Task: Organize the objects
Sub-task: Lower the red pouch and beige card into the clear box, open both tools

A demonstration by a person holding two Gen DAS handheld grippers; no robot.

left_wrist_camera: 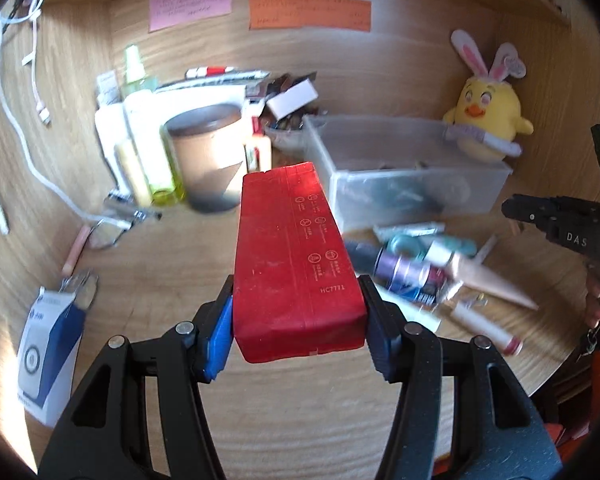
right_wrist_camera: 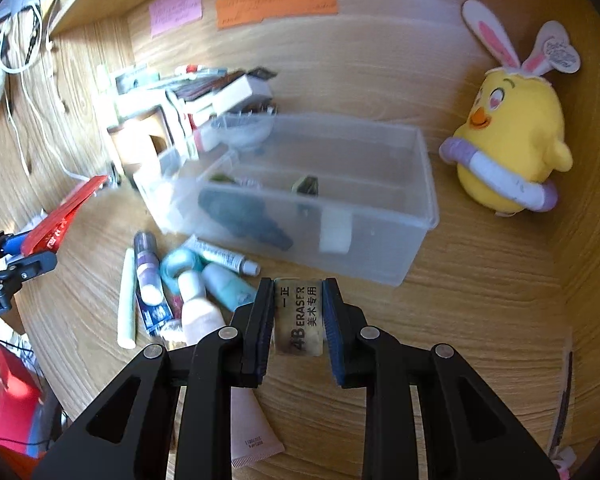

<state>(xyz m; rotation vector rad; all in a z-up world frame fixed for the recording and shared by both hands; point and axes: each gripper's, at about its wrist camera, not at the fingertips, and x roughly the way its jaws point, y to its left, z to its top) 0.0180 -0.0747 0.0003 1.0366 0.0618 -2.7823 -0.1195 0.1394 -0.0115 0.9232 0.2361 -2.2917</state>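
Observation:
My left gripper (left_wrist_camera: 298,316) is shut on a long red box (left_wrist_camera: 292,256) and holds it above the wooden desk (left_wrist_camera: 148,264). It also shows at the left edge of the right wrist view (right_wrist_camera: 32,256), with the red box (right_wrist_camera: 64,216). My right gripper (right_wrist_camera: 298,320) is shut on a worn 4B eraser (right_wrist_camera: 299,316), just in front of the clear plastic bin (right_wrist_camera: 380,200). That bin (left_wrist_camera: 400,168) holds a dark item and a white block. A heap of tubes and small bottles (right_wrist_camera: 188,280) lies on the desk left of the eraser.
A yellow plush chick (right_wrist_camera: 512,136) sits at the back right. A round container (left_wrist_camera: 208,156), bottles (left_wrist_camera: 144,140) and stacked boxes (left_wrist_camera: 288,96) crowd the back left. A blue-white carton (left_wrist_camera: 48,356), glasses (left_wrist_camera: 108,232) and white cables (left_wrist_camera: 28,152) lie on the left. Sticky notes (left_wrist_camera: 308,10) hang on the back wall.

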